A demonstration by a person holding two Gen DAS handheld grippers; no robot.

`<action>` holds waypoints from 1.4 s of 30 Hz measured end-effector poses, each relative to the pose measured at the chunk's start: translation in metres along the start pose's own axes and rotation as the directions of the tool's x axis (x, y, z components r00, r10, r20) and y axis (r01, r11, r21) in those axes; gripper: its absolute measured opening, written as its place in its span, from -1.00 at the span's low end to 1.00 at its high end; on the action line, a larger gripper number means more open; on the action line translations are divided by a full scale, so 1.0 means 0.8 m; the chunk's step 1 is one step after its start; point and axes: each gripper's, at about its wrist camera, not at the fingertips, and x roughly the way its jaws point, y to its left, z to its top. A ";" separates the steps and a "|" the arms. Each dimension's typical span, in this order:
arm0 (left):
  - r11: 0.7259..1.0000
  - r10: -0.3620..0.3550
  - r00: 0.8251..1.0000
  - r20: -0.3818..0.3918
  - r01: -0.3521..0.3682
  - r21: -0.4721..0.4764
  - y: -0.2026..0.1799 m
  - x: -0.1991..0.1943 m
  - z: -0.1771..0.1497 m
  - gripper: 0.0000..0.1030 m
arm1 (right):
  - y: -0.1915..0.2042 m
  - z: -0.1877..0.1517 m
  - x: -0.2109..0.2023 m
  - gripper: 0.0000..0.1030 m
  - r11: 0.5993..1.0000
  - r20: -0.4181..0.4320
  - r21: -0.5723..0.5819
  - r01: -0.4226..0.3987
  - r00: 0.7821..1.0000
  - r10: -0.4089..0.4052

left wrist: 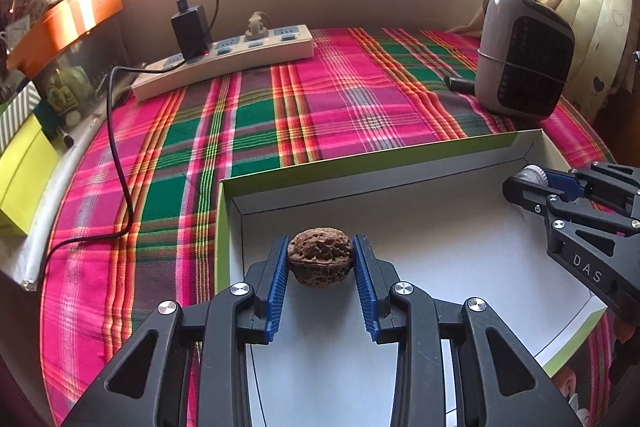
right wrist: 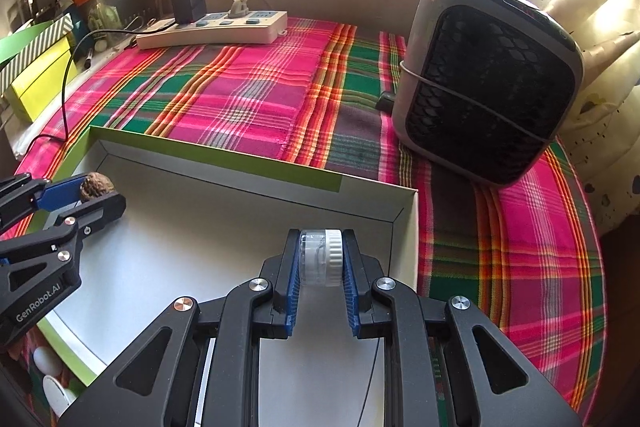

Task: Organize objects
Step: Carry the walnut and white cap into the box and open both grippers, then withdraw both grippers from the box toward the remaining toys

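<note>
A brown wrinkled walnut [left wrist: 320, 257] sits clamped between the blue pads of my left gripper [left wrist: 321, 255], held over the left part of a shallow white box with a green rim [left wrist: 360, 157]. My right gripper [right wrist: 321, 257] is shut on a small clear jar with a white ribbed lid [right wrist: 322, 258], over the box's far right corner [right wrist: 404, 203]. Each gripper shows in the other's view: the right gripper [left wrist: 528, 181] with the white lid [left wrist: 534, 175] at its tips, and the left gripper [right wrist: 90, 193] with the walnut [right wrist: 96, 185].
The box lies on a pink and green plaid cloth [left wrist: 320, 107]. A grey fan heater [right wrist: 488, 79] stands at the far right. A white power strip [left wrist: 224, 59] with a black charger and cable lies at the back left. Yellow and orange boxes [left wrist: 24, 171] crowd the left edge.
</note>
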 end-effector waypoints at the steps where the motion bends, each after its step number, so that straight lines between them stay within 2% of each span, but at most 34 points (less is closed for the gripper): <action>1: 1.000 -0.002 1.000 -0.002 0.002 -0.001 0.000 0.000 0.000 -0.41 | 0.000 0.000 0.000 -0.61 1.000 0.000 0.001 0.001 1.000 -0.001; 10: 1.000 0.000 1.000 -0.005 0.000 -0.006 -0.001 0.000 0.002 -0.40 | 0.001 -0.001 0.000 -0.61 1.000 0.000 0.007 0.005 1.000 -0.005; 15: 1.000 -0.010 1.000 -0.009 0.010 -0.007 -0.002 0.000 0.002 -0.30 | 0.001 -0.001 0.001 -0.56 1.000 0.000 0.004 0.006 1.000 -0.006; 23: 1.000 -0.018 1.000 -0.012 0.018 -0.015 -0.002 -0.003 0.001 -0.22 | 0.005 -0.002 -0.002 -0.32 1.000 0.003 0.013 -0.012 1.000 0.012; 28: 1.000 -0.017 1.000 -0.001 0.017 -0.021 -0.001 -0.012 0.000 -0.20 | 0.006 -0.003 -0.008 -0.10 1.000 0.020 0.017 -0.014 1.000 0.014; 42: 0.999 -0.012 0.998 0.066 0.014 -0.037 -0.001 -0.060 -0.019 -0.17 | 0.007 -0.018 -0.044 -0.08 0.998 0.072 0.048 -0.029 0.997 0.025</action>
